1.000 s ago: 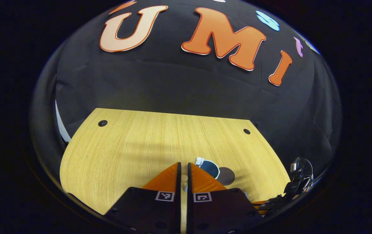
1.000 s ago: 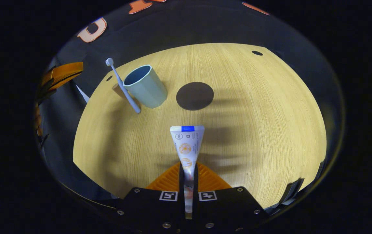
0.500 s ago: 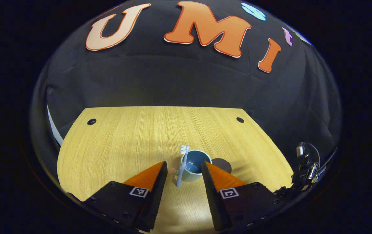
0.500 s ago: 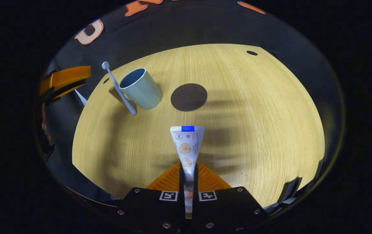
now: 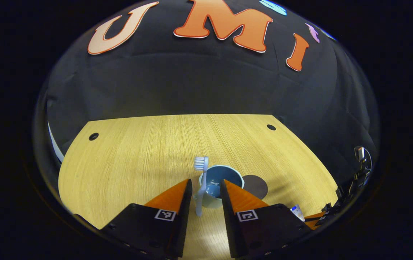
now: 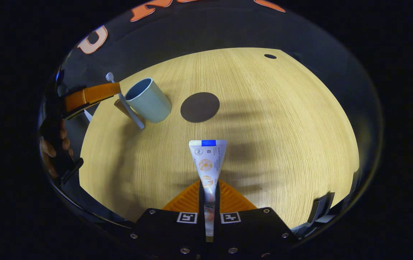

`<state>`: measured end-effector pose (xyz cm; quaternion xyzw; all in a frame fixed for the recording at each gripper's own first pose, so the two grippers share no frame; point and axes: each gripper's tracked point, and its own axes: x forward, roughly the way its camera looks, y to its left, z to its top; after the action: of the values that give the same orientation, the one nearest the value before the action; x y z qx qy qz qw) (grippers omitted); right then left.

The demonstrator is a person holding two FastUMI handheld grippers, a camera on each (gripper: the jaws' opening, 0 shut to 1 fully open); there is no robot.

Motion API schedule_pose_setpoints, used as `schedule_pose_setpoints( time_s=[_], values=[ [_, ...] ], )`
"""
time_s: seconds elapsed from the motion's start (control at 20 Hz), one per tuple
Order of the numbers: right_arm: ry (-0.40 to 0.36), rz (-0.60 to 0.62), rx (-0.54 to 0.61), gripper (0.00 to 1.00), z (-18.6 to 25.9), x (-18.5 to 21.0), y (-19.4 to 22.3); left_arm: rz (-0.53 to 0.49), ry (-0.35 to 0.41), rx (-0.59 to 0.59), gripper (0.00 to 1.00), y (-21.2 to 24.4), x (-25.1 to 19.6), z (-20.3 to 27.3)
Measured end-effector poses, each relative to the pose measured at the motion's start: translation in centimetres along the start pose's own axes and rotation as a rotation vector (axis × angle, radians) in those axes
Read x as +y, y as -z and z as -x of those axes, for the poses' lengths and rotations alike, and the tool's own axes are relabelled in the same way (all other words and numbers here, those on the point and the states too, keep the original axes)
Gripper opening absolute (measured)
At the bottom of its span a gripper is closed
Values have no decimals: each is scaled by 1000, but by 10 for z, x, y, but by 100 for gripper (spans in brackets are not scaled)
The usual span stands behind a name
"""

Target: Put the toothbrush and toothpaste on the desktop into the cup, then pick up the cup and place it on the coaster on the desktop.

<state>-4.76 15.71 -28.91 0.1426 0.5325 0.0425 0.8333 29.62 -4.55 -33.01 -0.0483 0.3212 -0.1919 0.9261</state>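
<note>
Now toothbrush [image 5: 200,187] upright outside cup [image 5: 219,186], between left gripper [image 5: 204,189] jaws, apart, cup at one o'clock; right gripper [image 6: 209,191] clamped on toothpaste [image 6: 207,162].

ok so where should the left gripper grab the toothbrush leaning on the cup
Probably the bare handle of the toothbrush, below the bristle head. It stands nearly upright outside the cup, foot on the desktop. The left gripper is open and already straddles it, so closing from its present side seems right.
</note>
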Motion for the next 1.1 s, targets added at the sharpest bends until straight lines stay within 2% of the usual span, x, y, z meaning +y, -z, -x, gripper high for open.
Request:
schedule_pose_setpoints(
  time_s=[0.05, 0.15, 0.25, 0.3, 0.65, 0.8, 1.1],
  values=[
    [3, -1, 0, 9, 0, 0, 0, 4, -15, -5, 45, -2, 4, -6],
    [10, -9, -1, 10, -4, 1, 3, 10, -28, -27, 12, -7, 10, -6],
    [13, -24, 5, 9, -8, 1, 6, -2, -29, -20, 7, -9, 12, -17],
    [15, -30, 12, 9, -10, 1, 8, -5, -26, -20, 9, -7, 13, -16],
    [7, -32, 19, 9, -17, 1, 12, -64, -1, -98, 1, -29, 2, 5],
    [-2, -20, 12, 9, -14, 1, 10, -38, -3, -91, 1, -26, 4, 12],
    [-13, -14, 8, 9, -14, 2, 9, -28, 1, -170, 1, -49, 2, 41]
  ],
)
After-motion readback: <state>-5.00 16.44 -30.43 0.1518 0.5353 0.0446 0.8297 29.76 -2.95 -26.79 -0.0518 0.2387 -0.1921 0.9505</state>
